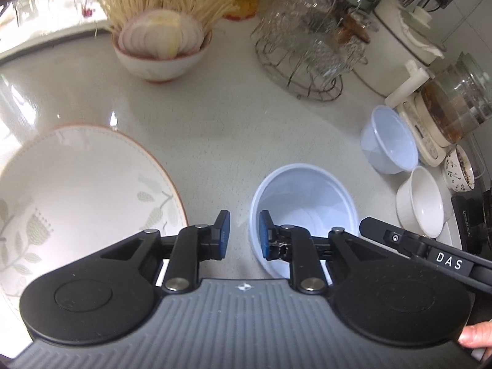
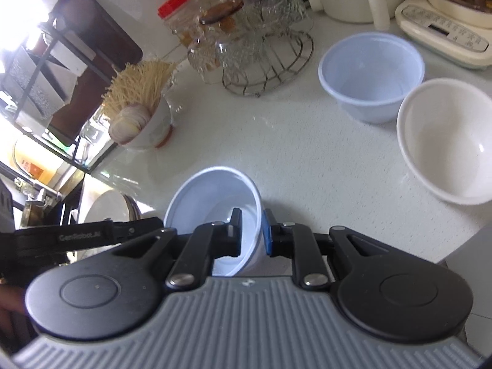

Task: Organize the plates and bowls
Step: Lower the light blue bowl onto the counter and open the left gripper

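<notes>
Right gripper [image 2: 250,233] at lower centre of the right wrist view, jaws clenched on the wall of a pale blue plastic bowl [image 2: 215,196], tilted, one finger inside, one outside. Left gripper [image 1: 241,235] at lower centre of the left wrist view, jaws released, holding nothing, just left of that bowl's rim [image 1: 303,203]. Patterned plate [image 1: 80,196] on the bench [image 1: 215,98], lower left.

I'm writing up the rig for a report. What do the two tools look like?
Both the left tool and right tool are black linkage arms with silver rivets, blue pads, round black discs and a ribbed grey base. Labels read "DAS" and "GenRobot.AI".
</notes>
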### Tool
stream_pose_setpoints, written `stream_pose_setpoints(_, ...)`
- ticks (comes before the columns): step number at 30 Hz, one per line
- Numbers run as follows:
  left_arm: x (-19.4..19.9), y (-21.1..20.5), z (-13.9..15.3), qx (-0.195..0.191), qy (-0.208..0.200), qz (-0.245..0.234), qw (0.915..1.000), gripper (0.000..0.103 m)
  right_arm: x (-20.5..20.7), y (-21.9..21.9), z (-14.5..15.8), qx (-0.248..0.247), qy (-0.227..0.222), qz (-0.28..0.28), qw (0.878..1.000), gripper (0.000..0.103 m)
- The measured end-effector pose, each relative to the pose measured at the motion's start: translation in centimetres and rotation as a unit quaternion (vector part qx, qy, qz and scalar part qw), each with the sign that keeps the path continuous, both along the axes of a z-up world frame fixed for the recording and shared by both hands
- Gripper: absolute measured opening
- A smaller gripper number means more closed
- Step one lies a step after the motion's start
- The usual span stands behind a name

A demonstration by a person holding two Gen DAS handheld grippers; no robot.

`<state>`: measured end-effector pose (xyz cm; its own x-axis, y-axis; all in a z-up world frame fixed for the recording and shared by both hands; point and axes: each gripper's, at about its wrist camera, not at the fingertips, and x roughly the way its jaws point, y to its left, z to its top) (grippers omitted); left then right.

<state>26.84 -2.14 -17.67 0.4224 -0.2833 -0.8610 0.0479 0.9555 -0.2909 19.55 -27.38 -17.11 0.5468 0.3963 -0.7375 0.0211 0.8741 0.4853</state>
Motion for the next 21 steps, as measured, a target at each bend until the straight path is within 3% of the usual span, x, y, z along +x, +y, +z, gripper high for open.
stream_pose_setpoints(6, -0.4, -0.7, 2.3, 0.005, -0.029, -0.014, 0.9995, 0.022, -0.5, -0.7, 1.5, -0.013, -0.023, -0.015, 1.0, 0.018)
stream_pose_setpoints(21, -3.1, -2.7, 10.5, 0.0, -0.12, -0.056, 0.9911, 0.022, -3.5, -1.3, 8.6, -0.044, -0.123, -0.036, 0.991, 0.018)
